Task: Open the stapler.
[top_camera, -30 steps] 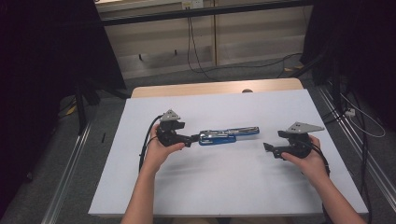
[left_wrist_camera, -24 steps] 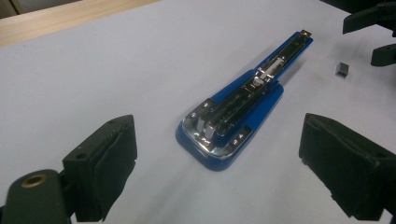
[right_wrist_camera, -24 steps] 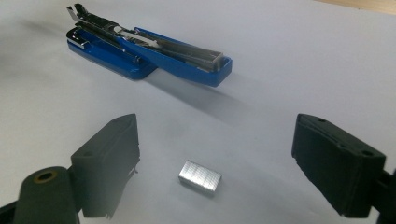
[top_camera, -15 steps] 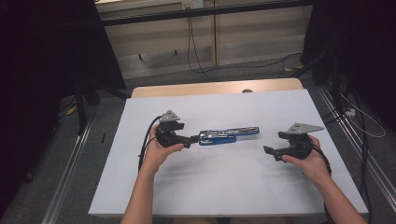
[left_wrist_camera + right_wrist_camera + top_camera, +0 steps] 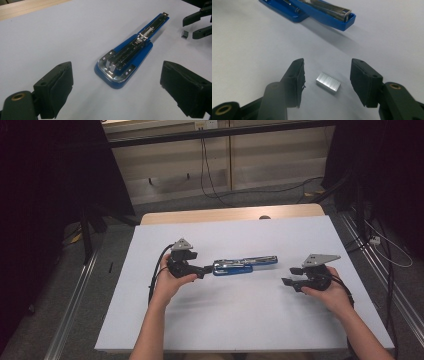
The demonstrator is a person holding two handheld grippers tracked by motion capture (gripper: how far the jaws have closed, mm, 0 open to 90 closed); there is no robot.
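A blue stapler (image 5: 245, 265) lies swung open on the white board (image 5: 240, 320), its metal staple channel (image 5: 130, 47) facing up. My left gripper (image 5: 204, 269) is open at the stapler's rounded end (image 5: 113, 75), which lies just ahead of the wide-spread jaws and touches neither. To the right, my right gripper (image 5: 289, 276) is also open. A small silver block of staples (image 5: 328, 82) lies flat on the board between its pads, touching neither. The left gripper view shows that block (image 5: 184, 34) by the right gripper's fingers (image 5: 197, 16).
The board rests on a wooden table (image 5: 230, 214). Cables (image 5: 215, 175) run across the floor behind it, and metal rails (image 5: 75, 320) flank both sides. The board's front half is bare white surface between the person's forearms (image 5: 155, 320).
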